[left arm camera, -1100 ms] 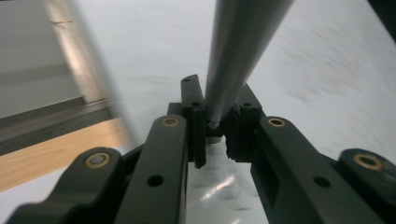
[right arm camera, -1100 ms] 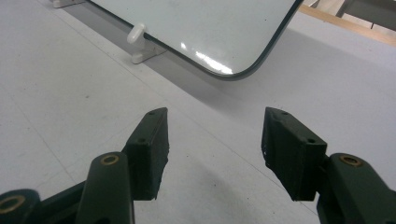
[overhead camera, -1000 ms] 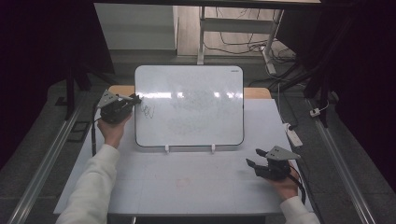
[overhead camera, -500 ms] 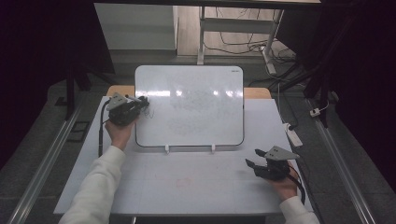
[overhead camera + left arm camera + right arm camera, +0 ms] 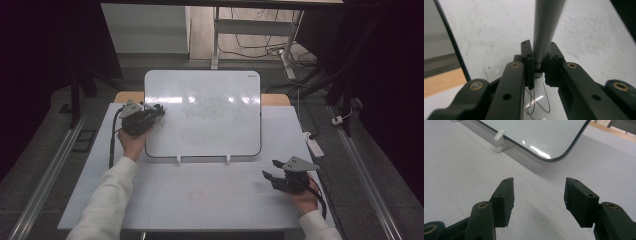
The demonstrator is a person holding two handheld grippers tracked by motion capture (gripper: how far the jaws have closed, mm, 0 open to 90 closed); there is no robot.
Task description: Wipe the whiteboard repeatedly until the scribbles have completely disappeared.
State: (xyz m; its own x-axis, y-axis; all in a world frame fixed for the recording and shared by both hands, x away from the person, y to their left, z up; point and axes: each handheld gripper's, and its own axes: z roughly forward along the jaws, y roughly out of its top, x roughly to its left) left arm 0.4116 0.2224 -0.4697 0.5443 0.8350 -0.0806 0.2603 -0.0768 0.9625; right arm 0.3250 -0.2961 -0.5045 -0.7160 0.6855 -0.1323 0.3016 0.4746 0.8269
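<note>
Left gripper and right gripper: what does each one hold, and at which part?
The left gripper is shut on a grey marker, clamped at its near end, over the whiteboard. The right gripper is open and holds nothing.

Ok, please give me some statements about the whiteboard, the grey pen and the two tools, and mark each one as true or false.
1. The left tool is shut on a grey pen. True.
2. The right tool holds a cloth. False: its jaws stand open with nothing between them.
3. The whiteboard lies on the white table. True.
4. The right tool rests on the whiteboard. False: in the high view it is over the table, apart from the board's near right corner.
5. The left tool is at the board's left edge. True, as the high view shows.
</note>
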